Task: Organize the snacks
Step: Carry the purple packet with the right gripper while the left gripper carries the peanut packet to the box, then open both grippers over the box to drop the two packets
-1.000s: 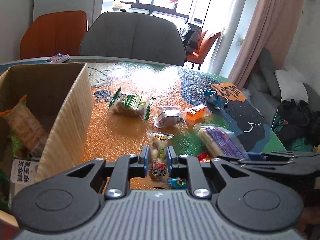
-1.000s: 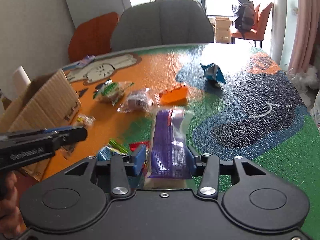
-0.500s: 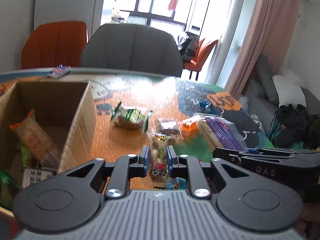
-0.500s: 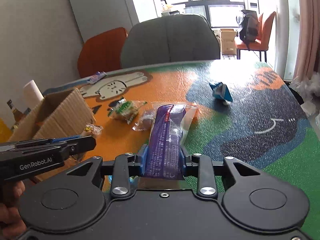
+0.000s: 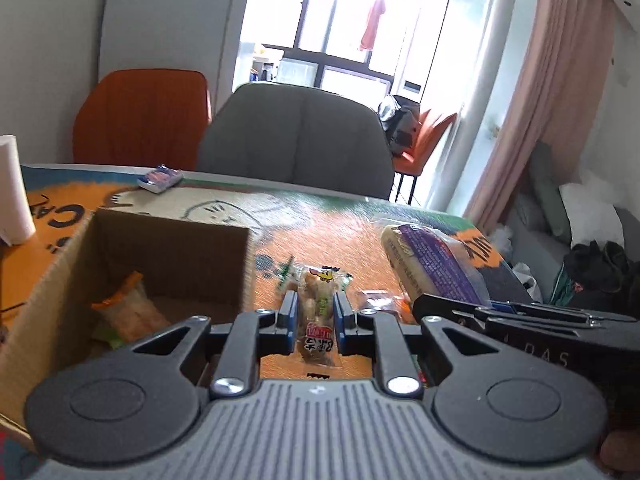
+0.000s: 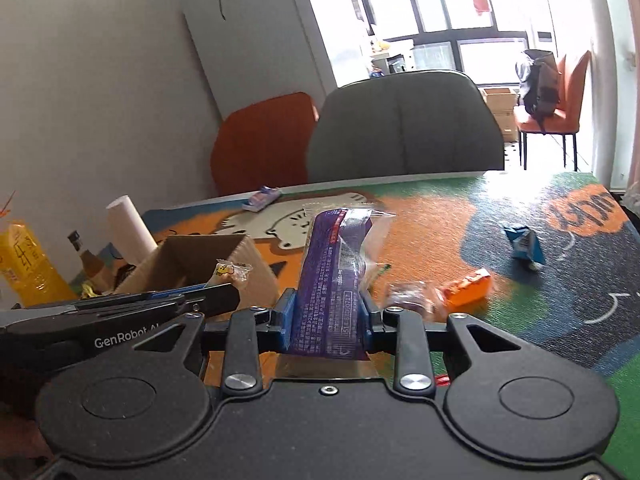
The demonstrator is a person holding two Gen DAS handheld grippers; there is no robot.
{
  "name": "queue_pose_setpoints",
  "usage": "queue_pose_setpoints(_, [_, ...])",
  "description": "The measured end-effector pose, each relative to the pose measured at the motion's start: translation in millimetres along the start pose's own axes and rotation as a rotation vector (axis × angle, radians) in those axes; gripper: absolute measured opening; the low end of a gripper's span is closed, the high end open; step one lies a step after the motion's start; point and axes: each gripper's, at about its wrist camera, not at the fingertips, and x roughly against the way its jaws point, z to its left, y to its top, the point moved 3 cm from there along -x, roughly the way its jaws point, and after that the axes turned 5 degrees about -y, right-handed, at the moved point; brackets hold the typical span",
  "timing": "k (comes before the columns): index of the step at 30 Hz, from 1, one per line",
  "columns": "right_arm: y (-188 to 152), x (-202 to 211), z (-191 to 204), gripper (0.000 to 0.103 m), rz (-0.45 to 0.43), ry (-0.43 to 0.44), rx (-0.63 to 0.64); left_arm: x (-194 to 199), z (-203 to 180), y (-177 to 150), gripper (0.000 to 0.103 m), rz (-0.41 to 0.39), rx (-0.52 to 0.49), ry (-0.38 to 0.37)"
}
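My left tongs (image 5: 316, 312) are clamped on a small clear nut pack (image 5: 318, 308), held off the table (image 5: 352, 224) just past the near right corner of the box (image 5: 168, 248). My right tongs (image 6: 327, 316) pinch the purple pack (image 6: 334, 280) near its lower end, and its long body juts up and forward from the pads.

The box stands open at my left, with an orange-topped packet (image 5: 128, 312) already lying inside. Its right wall (image 5: 248, 272) rises directly beside the nut pack, between it and the box floor. Behind the box a white roll (image 6: 130, 228) stands on the table, with a bottle (image 6: 86, 264) and a yellow bag (image 6: 24, 264) near it. At the far edge lies a small blue-and-white pack (image 5: 160, 178). Loose on the table to my right are a clear-wrapped snack (image 6: 412, 296), an orange pack (image 6: 466, 292) just beside it, and a blue pack (image 6: 526, 246) well apart. A grey chair (image 5: 296, 140) and an orange chair (image 5: 140, 116) stand behind the table.

A second ago both packs were low over the table and the right jaws stood wider around the purple pack; they then closed onto it. Both packs now sit higher, and the box opening shows more fully from the left.
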Motion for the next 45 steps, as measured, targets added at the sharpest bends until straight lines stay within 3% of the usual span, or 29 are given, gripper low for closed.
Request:
queue_pose_setpoints(11, [4.4, -9.8, 53.7, 0.03, -0.001, 0.086, 0.033, 26.0, 47.2, 6.8, 0.017, -0.018, 0.047, 0.061])
queue_pose_setpoints(22, [6.3, -27.1, 106.9, 0.03, 0.04, 0.141, 0.079, 40.3, 98.8, 0.4, 0.018, 0.029, 0.124, 0.105])
queue_pose_setpoints(27, [5.3, -35.7, 126.3, 0.03, 0.058, 0.152, 0.089, 47.6, 113.7, -1.9, 0.023, 0.044, 0.156, 0.116])
queue_pose_setpoints(33, [2.7, -45.1, 132.2, 0.031, 0.074, 0.126, 0.087, 53.2, 121.2, -8.5, 0.036, 0.056, 0.17, 0.137])
queue_pose_setpoints(37, [2.8, -41.5, 127.9, 0.047, 0.061, 0.087, 0.08, 54.0, 120.4, -12.7, 0.054, 0.052, 0.158, 0.142])
queue_pose_setpoints(42, [0.3, -29.6, 113.6, 0.055, 0.051, 0.048, 0.072, 51.0, 110.8, -13.8, 0.069, 0.053, 0.135, 0.151])
queue_pose_setpoints(44, [-0.2, -22.6, 106.0, 0.073, 0.033, 0.021, 0.076, 49.6, 106.0, -14.9, 0.073, 0.052, 0.131, 0.143])
queue_pose_setpoints(45, [-0.4, -18.6, 102.0, 0.077, 0.022, 0.009, 0.08, 48.8, 103.8, -15.3, 0.076, 0.051, 0.129, 0.138])
